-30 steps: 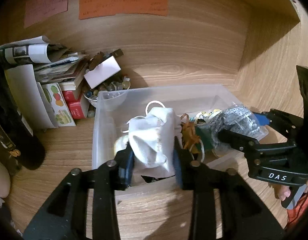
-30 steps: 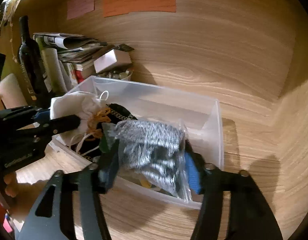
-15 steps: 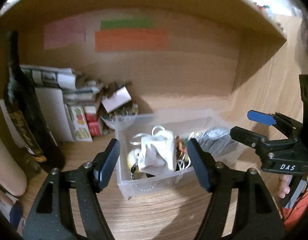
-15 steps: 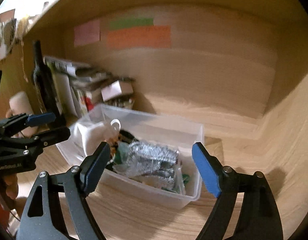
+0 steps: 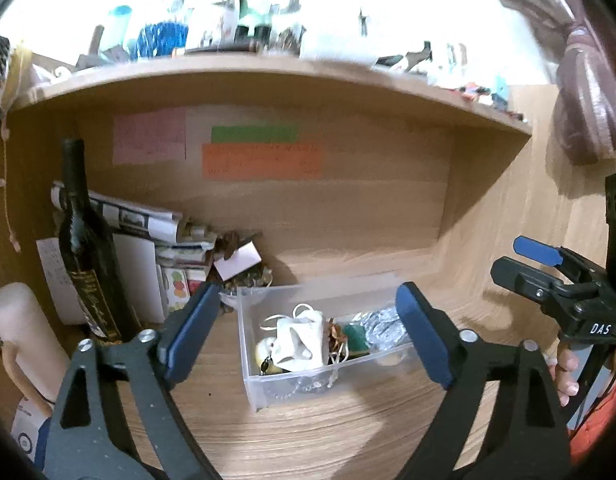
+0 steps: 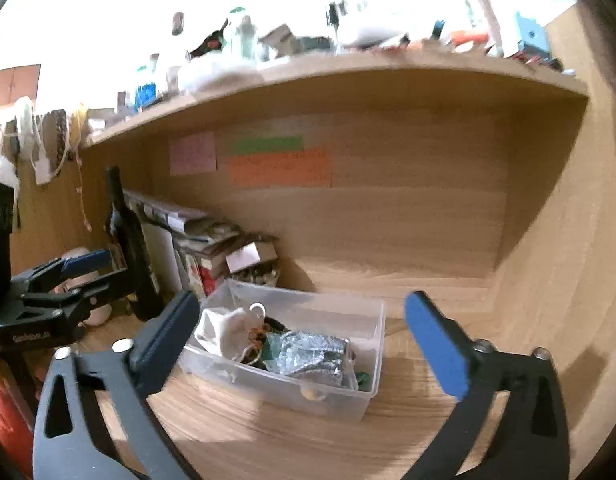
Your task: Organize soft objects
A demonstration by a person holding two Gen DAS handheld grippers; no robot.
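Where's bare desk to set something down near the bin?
Free: the desk right of the bin up to the side wall, and the strip in front of it. Crowded: left of the bin, where the bottle, papers and small bowl pack the corner.

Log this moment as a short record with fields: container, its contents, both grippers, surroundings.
container: clear plastic bin on the wooden shelf
contents: white cloth pouch at the left, silver-grey packet at the right, orange cord between them
left gripper: open, holding nothing, clear of the bin
right gripper: open, holding nothing, clear of the bin
surroundings: dark bottle and stacked papers left of the bin
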